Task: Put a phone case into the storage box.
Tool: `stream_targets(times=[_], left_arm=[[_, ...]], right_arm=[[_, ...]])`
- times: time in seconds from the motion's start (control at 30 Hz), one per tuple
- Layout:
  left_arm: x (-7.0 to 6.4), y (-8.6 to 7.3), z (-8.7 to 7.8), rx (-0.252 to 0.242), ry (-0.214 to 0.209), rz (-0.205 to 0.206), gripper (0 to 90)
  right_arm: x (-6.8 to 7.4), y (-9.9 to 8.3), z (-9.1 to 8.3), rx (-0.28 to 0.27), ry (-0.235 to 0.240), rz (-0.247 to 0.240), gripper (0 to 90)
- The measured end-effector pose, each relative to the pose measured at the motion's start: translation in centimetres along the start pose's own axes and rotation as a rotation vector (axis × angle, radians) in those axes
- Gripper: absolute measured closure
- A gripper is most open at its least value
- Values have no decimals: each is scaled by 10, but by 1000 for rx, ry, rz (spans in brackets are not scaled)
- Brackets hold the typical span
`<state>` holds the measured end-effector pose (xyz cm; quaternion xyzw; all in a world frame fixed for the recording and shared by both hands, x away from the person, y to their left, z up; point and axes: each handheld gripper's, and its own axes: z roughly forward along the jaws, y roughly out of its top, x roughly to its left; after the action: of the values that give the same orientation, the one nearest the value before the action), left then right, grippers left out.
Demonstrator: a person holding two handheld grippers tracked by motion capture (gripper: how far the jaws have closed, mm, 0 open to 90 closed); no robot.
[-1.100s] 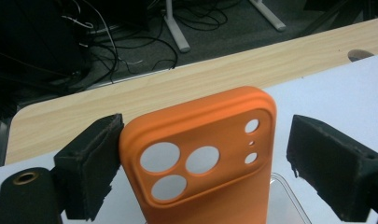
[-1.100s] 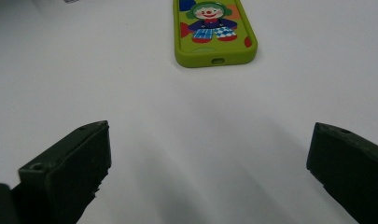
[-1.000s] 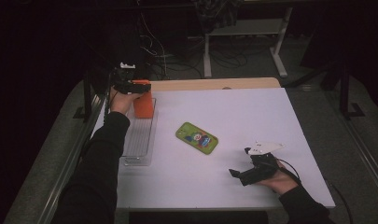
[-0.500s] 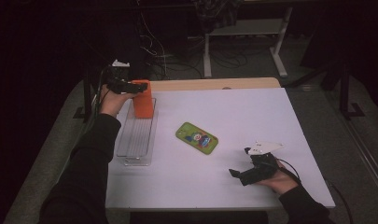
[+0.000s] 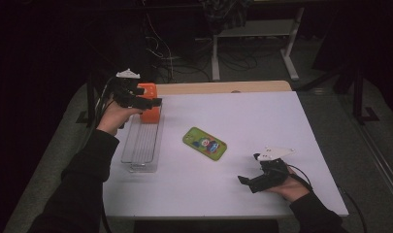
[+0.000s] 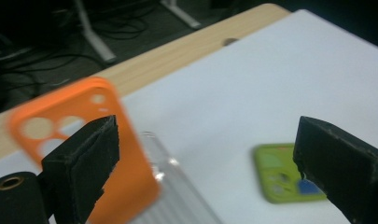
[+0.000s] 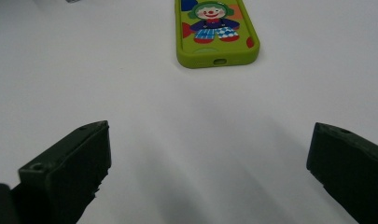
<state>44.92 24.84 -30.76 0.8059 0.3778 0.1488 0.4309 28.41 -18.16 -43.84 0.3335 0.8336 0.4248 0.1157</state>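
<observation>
1. Your left hand-held gripper (image 5: 144, 99), upper left of the high view, has its jaws spread and grips nothing; the orange phone case (image 5: 150, 108) stands upright at the far end of the clear rack (image 5: 141, 145), likely slotted there to stay on edge.
2. Your right hand-held gripper (image 5: 252, 180), lower right, rests spread on the bench (image 5: 262, 116), idle.
3. The green phone case (image 7: 216, 29) lies flat mid-bench, clown picture up; no readable writing.
</observation>
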Motion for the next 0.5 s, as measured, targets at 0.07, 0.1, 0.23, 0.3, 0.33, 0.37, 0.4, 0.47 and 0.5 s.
stream_targets(times=[0.07,0.1,0.23,0.3,0.33,0.37,0.4,0.47,0.5], left_arm=[[-9,-3,-1,6,-22,16,68],[-13,-5,-2,9,-30,26,68],[-27,-13,-3,4,-65,44,71],[-33,-16,-2,8,-81,53,71],[-36,-18,-2,10,-87,57,71],[-39,-19,-2,4,-96,58,71],[-42,-21,-2,1,-103,58,71],[-48,-24,-1,-2,-119,65,71],[-52,-26,-1,-1,-128,66,71]], right_arm=[[0,0,0,-1,0,-3,0],[0,0,0,-2,1,-3,0],[0,0,1,-1,1,-4,0],[1,1,1,2,3,-5,0],[1,1,1,4,4,-2,0],[1,1,0,5,4,-3,0],[2,1,0,6,6,-1,0],[2,1,0,4,6,-3,0],[1,1,0,4,6,-4,0]])
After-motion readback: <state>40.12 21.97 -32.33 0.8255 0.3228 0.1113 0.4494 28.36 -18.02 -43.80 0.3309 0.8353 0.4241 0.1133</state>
